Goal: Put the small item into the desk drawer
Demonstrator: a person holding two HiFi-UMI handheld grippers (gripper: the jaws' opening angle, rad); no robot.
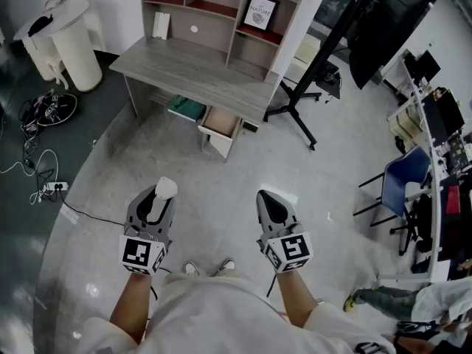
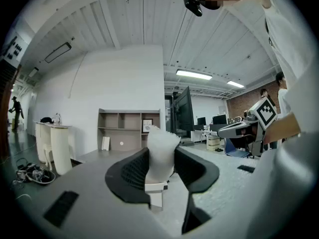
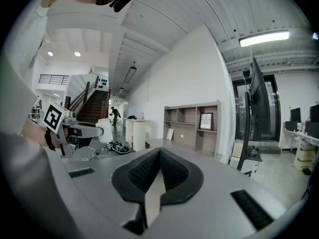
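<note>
My left gripper [image 1: 161, 195] [image 2: 160, 159] is shut on a small white item [image 1: 166, 188] [image 2: 160, 151] that sticks up between its dark pads. My right gripper [image 1: 273, 201] [image 3: 159, 169] is shut with nothing between its jaws. Both are held level over the grey floor, some way in front of the wooden desk [image 1: 195, 71] [image 2: 104, 156] [image 3: 164, 144]. The desk's drawer [image 1: 220, 124] stands pulled open at the desk's right front corner. A shelf unit [image 1: 221, 9] [image 2: 130, 128] [image 3: 192, 123] sits on the desk's back.
A white cylindrical bin [image 1: 74, 46] and a cable tangle [image 1: 48, 109] lie left of the desk. A black screen stand [image 1: 317, 72] rises to its right, with a blue chair [image 1: 409, 175] and other desks far right. A teal box [image 1: 186, 109] sits under the desk.
</note>
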